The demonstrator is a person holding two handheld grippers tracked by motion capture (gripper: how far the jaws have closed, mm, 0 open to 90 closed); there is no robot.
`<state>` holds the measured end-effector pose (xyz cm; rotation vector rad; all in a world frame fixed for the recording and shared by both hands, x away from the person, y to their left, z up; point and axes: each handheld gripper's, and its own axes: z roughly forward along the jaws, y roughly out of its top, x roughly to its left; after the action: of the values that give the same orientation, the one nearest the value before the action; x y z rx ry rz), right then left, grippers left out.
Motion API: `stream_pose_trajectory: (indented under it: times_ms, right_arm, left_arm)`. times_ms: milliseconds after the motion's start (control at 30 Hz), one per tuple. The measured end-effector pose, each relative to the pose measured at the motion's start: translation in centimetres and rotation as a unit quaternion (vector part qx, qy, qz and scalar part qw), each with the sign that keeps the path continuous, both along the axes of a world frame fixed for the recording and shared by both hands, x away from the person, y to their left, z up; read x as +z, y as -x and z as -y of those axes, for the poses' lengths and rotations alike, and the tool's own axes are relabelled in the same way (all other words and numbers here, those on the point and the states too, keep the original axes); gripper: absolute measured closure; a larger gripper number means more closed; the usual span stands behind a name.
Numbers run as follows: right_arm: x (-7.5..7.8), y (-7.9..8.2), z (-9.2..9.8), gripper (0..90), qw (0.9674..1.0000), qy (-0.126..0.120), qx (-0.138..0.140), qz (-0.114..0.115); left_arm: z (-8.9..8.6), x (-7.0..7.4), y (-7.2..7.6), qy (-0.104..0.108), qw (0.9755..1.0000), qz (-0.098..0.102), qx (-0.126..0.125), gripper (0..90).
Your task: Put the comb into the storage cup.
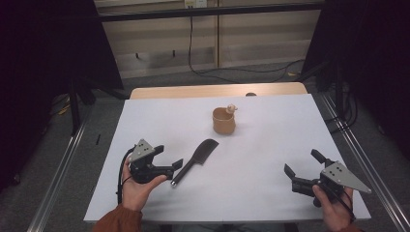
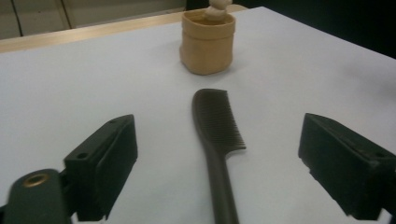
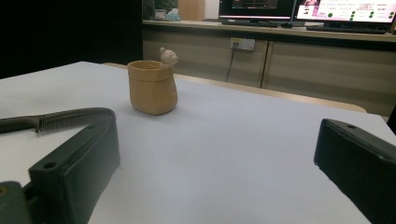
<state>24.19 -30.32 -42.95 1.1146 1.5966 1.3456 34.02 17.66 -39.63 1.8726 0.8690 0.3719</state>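
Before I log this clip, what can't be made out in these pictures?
- Comb: the handle's end is cut off by the bottom edge of the left gripper view; in the right gripper view its handle runs off the left edge.
- Cup: the inside is hidden by its own wall in both gripper views; too small in the high view.
- Figure on the cup's rim: too small to identify.
- Screens in the right gripper view: cut off by the top edge, unreadable.

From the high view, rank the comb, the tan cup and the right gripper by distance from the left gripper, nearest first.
1. Comb: its handle end lies just right of the left gripper.
2. Tan cup: farther back, mid-table.
3. Right gripper: far right, at the near edge.
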Motion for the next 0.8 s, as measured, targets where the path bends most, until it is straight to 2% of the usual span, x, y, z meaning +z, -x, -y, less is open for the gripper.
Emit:
stream_pose_trajectory:
  times_ms: [33,100,167,233,367,533,633,667,800]
  right_arm:
    - [0.0,0.0,0.0,0.0,1.0000,-0.001,0.000,0.000]
    - [0.0,0.0,0.0,0.0,1.0000,-0.001,0.001,-0.001]
    - [0.0,0.0,0.0,0.0,1.0000,-0.001,0.001,-0.001]
    - [0.0,0.0,0.0,0.0,1.0000,0.000,0.001,-0.001]
    - [0.0,0.0,0.0,0.0,1.0000,-0.001,0.000,-0.001]
    - [0.0,0.0,0.0,0.0,1.0000,0.000,0.001,-0.002]
    - [0.0,0.0,0.0,0.0,1.0000,0.000,0.001,-0.002]
    - [0.0,0.0,0.0,0.0,1.0000,0.000,0.000,-0.003]
    - [0.0,-0.1,0.0,0.0,1.0000,0.000,0.001,-0.002]
  left_arm:
    - [-0.1,0.1,-0.1,-0.002,1.0000,0.000,0.006,5.7]
    - [-0.2,0.2,-0.3,0.000,1.0000,-0.009,0.003,4.9]
    - [-0.2,0.3,-0.7,-0.010,0.9997,-0.023,-0.004,3.8]
    - [-0.1,0.3,-1.0,-0.023,0.9992,-0.032,0.001,4.2]
    - [0.5,-0.2,-2.0,-0.047,0.9974,-0.052,-0.016,6.3]
    - [1.3,-0.2,-3.0,-0.077,0.9957,-0.051,-0.007,8.0]
    - [1.6,0.0,-3.5,-0.063,0.9968,-0.048,-0.014,7.9]
    - [1.7,0.1,-3.7,-0.064,0.9967,-0.048,-0.017,7.9]
    - [2.8,-0.1,-4.7,-0.071,0.9942,-0.075,-0.031,7.1]
